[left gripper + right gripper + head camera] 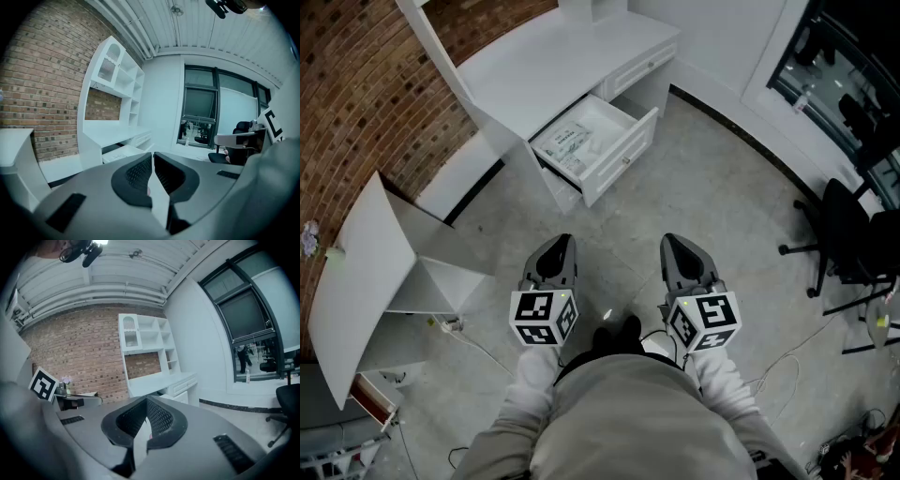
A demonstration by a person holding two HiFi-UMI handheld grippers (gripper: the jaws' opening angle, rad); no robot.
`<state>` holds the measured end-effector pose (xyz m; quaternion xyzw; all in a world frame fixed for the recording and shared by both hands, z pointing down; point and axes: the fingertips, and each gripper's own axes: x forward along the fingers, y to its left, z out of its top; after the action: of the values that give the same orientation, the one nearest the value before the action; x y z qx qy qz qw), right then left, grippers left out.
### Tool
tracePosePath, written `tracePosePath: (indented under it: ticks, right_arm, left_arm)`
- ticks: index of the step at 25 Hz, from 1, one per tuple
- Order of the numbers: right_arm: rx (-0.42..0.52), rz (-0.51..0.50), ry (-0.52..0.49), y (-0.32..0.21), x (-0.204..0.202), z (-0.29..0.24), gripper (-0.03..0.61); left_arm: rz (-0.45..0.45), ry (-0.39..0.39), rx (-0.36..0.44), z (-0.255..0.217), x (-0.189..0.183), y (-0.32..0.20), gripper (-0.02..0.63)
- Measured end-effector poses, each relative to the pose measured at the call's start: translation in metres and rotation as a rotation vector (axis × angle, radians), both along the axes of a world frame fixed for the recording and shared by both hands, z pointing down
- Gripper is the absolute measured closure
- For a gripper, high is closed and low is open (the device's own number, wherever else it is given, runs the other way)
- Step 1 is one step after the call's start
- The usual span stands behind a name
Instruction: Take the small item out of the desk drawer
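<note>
Room: white wooden desk [553, 66], grey floor [712, 216].
Drawer: white drawer [619, 141] open, pale flat packet [565, 141] exposed for picking.
Grippers: left gripper [558, 244], right gripper [673, 244] closed, empty, well back.

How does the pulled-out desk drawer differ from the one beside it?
The open drawer stands pulled out of the desk, showing a flat printed packet inside; the closed drawer sits flush, contents hidden. The open drawer is nearer the person than the closed drawer. Both are white with panelled fronts.
</note>
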<state>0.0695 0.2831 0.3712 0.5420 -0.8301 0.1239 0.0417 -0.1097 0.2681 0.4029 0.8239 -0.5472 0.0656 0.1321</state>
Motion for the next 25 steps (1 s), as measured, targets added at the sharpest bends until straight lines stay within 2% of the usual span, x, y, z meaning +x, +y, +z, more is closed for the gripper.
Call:
tracePosePath:
  ticks: [5, 11, 25]
  right_arm:
    - [0.007, -0.008, -0.003, -0.002, 0.007, -0.001, 0.551]
    - [0.030, 0.004, -0.055, -0.001, 0.018, -0.010, 0.551]
    - [0.045, 0.012, -0.073, -0.001, 0.040, -0.014, 0.551]
  left_arm:
    - [-0.009, 0.002, 0.016, -0.007, 0.006, -0.002, 0.581]
    - [-0.023, 0.000, 0.039, -0.017, 0.011, -0.003, 0.581]
    - [-0.061, -0.029, 0.078, -0.029, 0.018, -0.008, 0.588]
